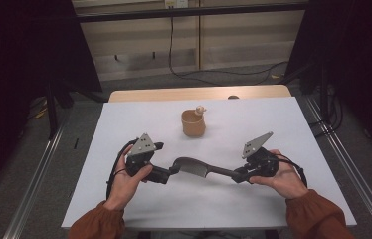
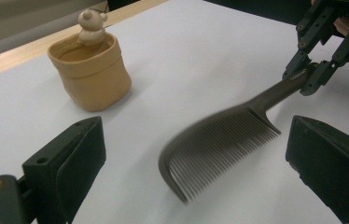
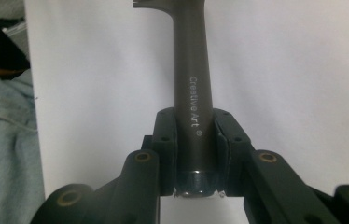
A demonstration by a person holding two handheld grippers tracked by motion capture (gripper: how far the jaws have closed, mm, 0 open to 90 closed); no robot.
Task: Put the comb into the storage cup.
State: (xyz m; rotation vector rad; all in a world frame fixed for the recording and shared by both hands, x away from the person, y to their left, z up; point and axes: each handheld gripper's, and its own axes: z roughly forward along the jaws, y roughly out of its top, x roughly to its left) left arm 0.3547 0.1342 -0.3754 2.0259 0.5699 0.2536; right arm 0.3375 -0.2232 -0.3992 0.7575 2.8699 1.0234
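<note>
Two hands in orange sleeves come in at the bottom of the high view, each holding a claw over the white counter point(image 1: 273, 199). On the left side, the left claw point(image 1: 166, 174) points toward the middle. Its two black jaws stand wide apart and hold nothing. The dark comb point(image 1: 194, 167) hangs just in front of them, with its rounded toothed end near that claw. It lies across the space between the two claws. On the right side, the right claw point(image 1: 238, 175) is closed tight on the end of the comb's handle.

From the left gripper view, the comb point(image 2: 219, 140) shows its fine teeth, which point down at the counter point(image 2: 186, 60). Its toothed end sits between the two open jaws but touches neither one. The right claw point(image 2: 303, 77) pinches the far tip of the handle. A small tan pot point(image 2: 91, 74) with a little bear point(image 2: 91, 25) on its rim stands off to the left, well apart from the comb.

From the right gripper view, the right claw point(image 3: 195, 140) squeezes the handle from both sides. White letters on the comb point(image 3: 192, 60) read "Creative Art". Some blue cloth point(image 3: 4, 154) shows at the left edge.
</note>
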